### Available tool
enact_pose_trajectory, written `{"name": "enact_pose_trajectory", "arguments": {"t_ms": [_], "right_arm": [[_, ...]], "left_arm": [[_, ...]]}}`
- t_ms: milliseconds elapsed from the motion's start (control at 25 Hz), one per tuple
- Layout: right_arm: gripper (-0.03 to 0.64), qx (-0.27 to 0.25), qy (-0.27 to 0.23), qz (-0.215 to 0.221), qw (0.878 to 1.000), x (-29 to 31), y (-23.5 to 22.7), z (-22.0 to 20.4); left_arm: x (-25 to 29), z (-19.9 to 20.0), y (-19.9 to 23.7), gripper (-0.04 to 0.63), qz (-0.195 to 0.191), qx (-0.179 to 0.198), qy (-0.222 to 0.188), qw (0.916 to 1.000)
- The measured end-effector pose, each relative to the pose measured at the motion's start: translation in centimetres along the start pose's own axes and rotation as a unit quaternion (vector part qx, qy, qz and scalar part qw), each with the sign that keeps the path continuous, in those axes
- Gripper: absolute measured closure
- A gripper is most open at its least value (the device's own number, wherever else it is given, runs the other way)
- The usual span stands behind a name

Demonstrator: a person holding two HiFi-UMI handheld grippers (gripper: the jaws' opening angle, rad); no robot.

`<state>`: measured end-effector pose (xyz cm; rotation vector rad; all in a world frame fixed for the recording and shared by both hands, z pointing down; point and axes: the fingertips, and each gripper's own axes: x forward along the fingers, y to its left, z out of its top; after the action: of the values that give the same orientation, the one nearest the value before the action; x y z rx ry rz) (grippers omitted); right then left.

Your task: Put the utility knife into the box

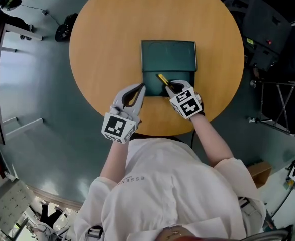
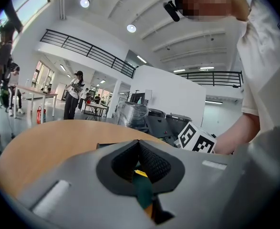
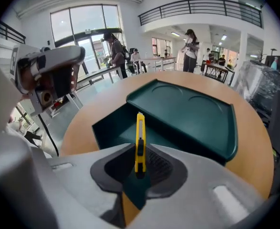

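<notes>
Knife (image 3: pixel 140 142): yellow, clamped by its rear end in the right gripper (image 3: pixel 140 152), and not yet let go.
Right jaws: pressed on the knife's two flat sides, with the blade end sticking out ahead of the tips.
Knife axis: in line with the jaws. In the head view it slants up and left from the gripper, across the near part of the box (image 1: pixel 183 77).
Knife to box: over the open green tray, inside its outline. I cannot tell whether the tip touches the floor of the tray.
Lid (image 1: pixel 168 54): lies open flat beyond the tray, clear of the way in.
Left gripper (image 1: pixel 141 87): tips together with nothing seen clamped between them, at the tray's near-left corner on the table (image 1: pixel 107 44).
Nearer hand: the right, which already carries the knife.
Next move, as I judge it: lower the knife a little, lay it flatter, then part the jaws.
</notes>
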<state>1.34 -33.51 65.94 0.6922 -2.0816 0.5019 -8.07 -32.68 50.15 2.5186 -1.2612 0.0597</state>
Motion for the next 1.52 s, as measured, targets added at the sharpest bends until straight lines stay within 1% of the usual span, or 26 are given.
{"name": "enact_pose_trajectory", "arguments": {"t_ms": [200, 440, 600, 680, 720, 800, 880, 920, 960, 1040, 1120, 1280, 1360, 1400, 1520], "right_arm": [[0.561, 0.004, 0.066, 0.011, 0.998, 2.4, -1.2, -1.4], [0.561, 0.002, 0.111, 0.016, 0.994, 3.8, -1.4, -2.2], [0.560, 0.002, 0.113, 0.019, 0.993, 3.8, -1.0, -2.4], [0.492, -0.002, 0.099, 0.018, 0.995, 3.5, -0.8, -1.9], [0.491, 0.001, 0.085, 0.015, 0.996, 3.1, -0.6, -1.5], [0.491, 0.011, 0.037, 0.006, 0.999, 1.5, -0.2, -0.1], [0.493, 0.026, -0.032, -0.005, 0.999, -1.0, 0.0, 1.8], [0.503, 0.037, -0.071, -0.010, 0.997, -2.5, 0.1, 2.9], [0.535, 0.047, -0.110, -0.017, 0.993, -4.2, 0.0, 3.9], [0.617, 0.063, -0.180, -0.035, 0.981, -7.7, -0.2, 5.6], [0.623, 0.067, -0.238, -0.054, 0.967, -11.1, -0.4, 6.8], [0.624, 0.050, -0.335, -0.085, 0.937, -17.8, -0.4, 8.2], [0.624, 0.039, -0.372, -0.094, 0.923, -20.6, 0.0, 8.3], [0.624, 0.032, -0.384, -0.097, 0.917, -21.7, 0.4, 8.1], [0.624, 0.019, -0.404, -0.103, 0.909, -24.1, 1.4, 6.8]], "left_arm": [[1.0, -0.9, 1.4, 0.594, 0.001, -0.012, 0.015, 0.9998], [1.0, -1.4, 2.5, 0.594, 0.010, -0.017, 0.022, 0.9996], [0.5, -1.0, 2.7, 0.594, 0.021, -0.019, 0.014, 0.9995], [0.1, -0.7, 2.6, 0.594, 0.023, -0.016, 0.012, 0.9995], [-0.1, -0.5, 2.5, 0.594, 0.023, -0.014, 0.011, 0.9996], [-0.7, -0.2, 2.1, 0.594, 0.024, -0.008, 0.008, 0.9996], [-1.2, 0.4, 1.6, 0.594, 0.023, 0.001, 0.001, 0.9997], [-1.3, 0.9, 1.3, 0.594, 0.021, 0.007, -0.004, 0.9997], [-1.4, 1.4, 0.9, 0.594, 0.018, 0.013, -0.010, 0.9997], [-1.6, 2.4, -0.1, 0.594, 0.009, 0.025, -0.022, 0.9994], [-1.8, 3.5, -1.6, 0.594, 0.000, 0.037, -0.035, 0.9987], [-2.0, 5.8, -5.2, 0.594, -0.021, 0.061, -0.062, 0.9960], [-2.2, 7.2, -7.2, 0.594, -0.029, 0.071, -0.076, 0.9942], [-2.5, 7.9, -8.2, 0.594, -0.032, 0.075, -0.081, 0.9934], [-3.6, 8.7, -10.9, 0.594, -0.035, 0.087, -0.092, 0.9914]]}}
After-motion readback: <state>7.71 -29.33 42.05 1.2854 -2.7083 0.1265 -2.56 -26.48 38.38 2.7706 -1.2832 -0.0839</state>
